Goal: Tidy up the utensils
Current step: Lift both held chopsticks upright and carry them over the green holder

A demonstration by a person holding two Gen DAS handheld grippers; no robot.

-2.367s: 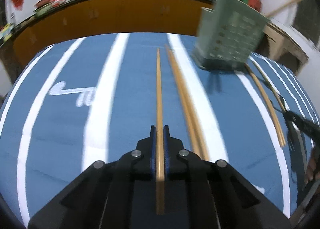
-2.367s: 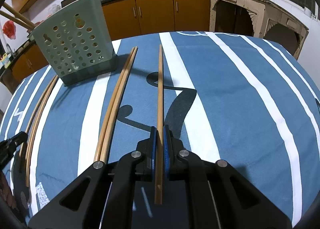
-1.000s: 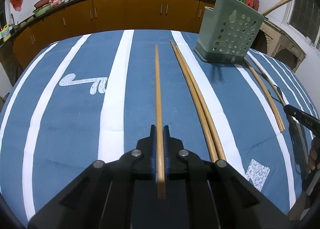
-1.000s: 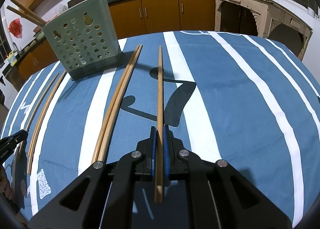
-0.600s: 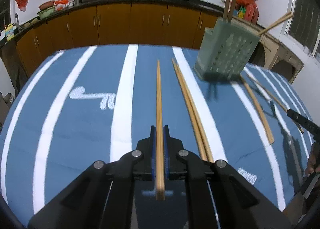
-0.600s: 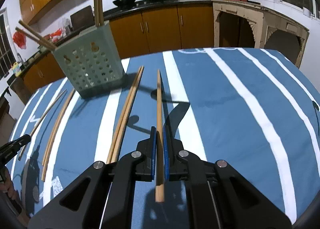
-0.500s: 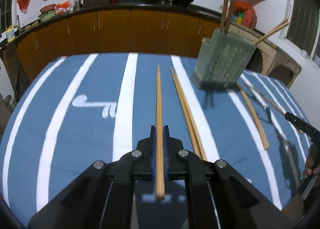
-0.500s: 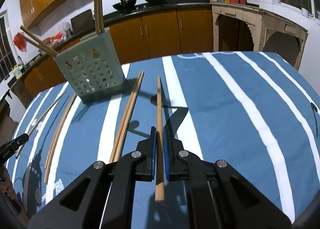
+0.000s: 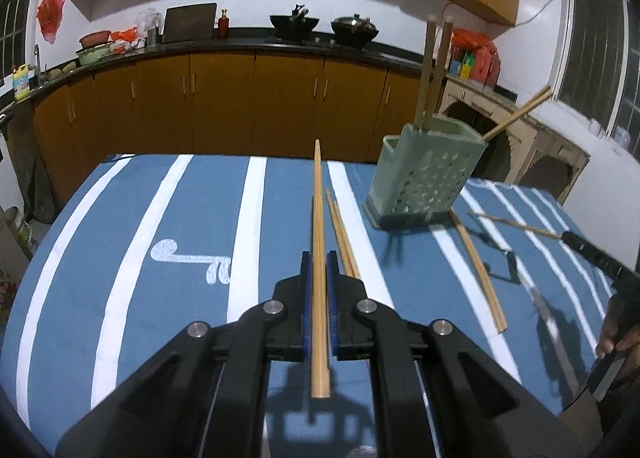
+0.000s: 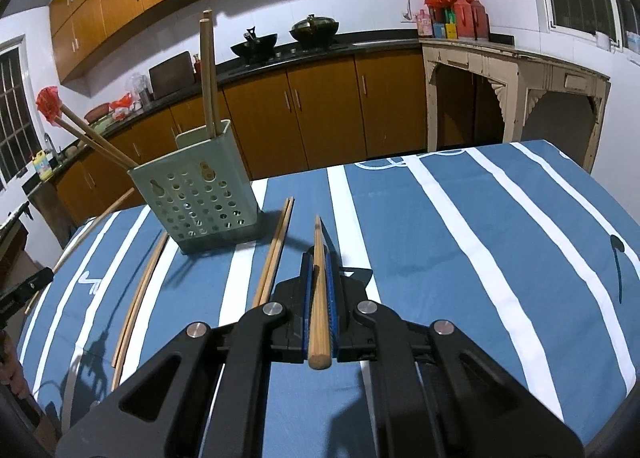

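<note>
My left gripper [image 9: 319, 258] is shut on a long wooden chopstick [image 9: 318, 210] held above the blue striped table. My right gripper [image 10: 318, 258] is shut on another wooden chopstick [image 10: 319, 298], also lifted. A green perforated utensil holder [image 9: 420, 178] stands on the table, to the right in the left wrist view and to the left in the right wrist view [image 10: 200, 198]. It holds several chopsticks. A pair of chopsticks [image 9: 342, 234] lies on the cloth beside the holder; the pair also shows in the right wrist view [image 10: 274, 250].
More loose chopsticks [image 9: 478, 270] lie on the cloth right of the holder, and others [image 10: 138, 298] left of it in the right wrist view. The table edge [image 9: 80, 194] borders kitchen cabinets [image 9: 224, 106]. A cream side table [image 10: 516, 94] stands at the right.
Both grippers have risen and tilted up with their chopsticks. The table and holder now sit lower in both views, and more of the kitchen shows.
</note>
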